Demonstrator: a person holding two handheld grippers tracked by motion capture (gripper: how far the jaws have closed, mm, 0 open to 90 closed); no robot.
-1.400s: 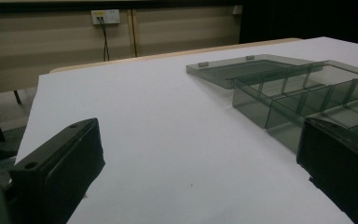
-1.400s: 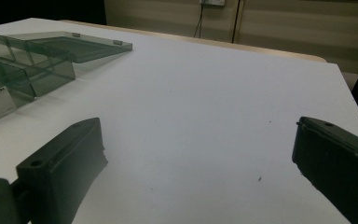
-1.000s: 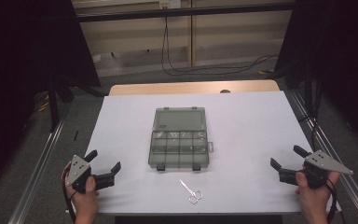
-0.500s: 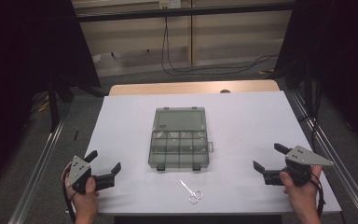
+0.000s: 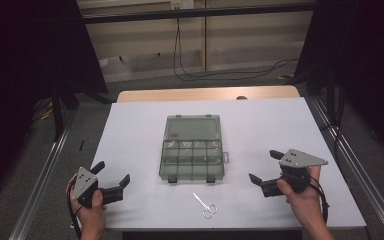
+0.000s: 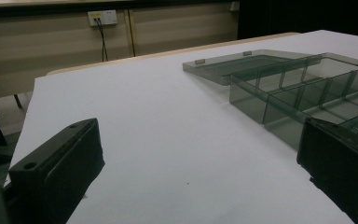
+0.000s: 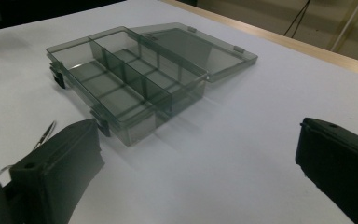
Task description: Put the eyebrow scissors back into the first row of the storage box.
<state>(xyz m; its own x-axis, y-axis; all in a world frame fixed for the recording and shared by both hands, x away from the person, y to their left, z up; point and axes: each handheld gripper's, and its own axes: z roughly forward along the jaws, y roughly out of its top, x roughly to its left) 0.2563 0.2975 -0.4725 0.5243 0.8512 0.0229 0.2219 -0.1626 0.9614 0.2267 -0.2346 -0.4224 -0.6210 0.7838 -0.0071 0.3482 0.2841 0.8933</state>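
A smoky transparent compartment box (image 5: 192,159) lies at the middle of the white table (image 5: 260,120), its lid (image 5: 191,128) folded flat toward the far side. The compartments look empty. Small scissors (image 5: 204,205) lie just in front of the box. My left gripper (image 5: 113,172) is open near the front left edge, left of the box (image 6: 303,88), with nothing between its jaws. My right gripper (image 5: 264,166) is open to the right of the box (image 7: 130,79), also holding nothing. A loop of the scissors (image 7: 46,133) peeks past its left jaw.
A wooden strip (image 5: 205,94) borders the table's far edge. Metal rails (image 5: 350,165) run along both sides. Cables (image 5: 195,60) hang on the wall behind. Bare white surface lies around the box on every side.
My right gripper has moved left, in from the right edge toward the box. The left gripper, box and scissors have stayed put.
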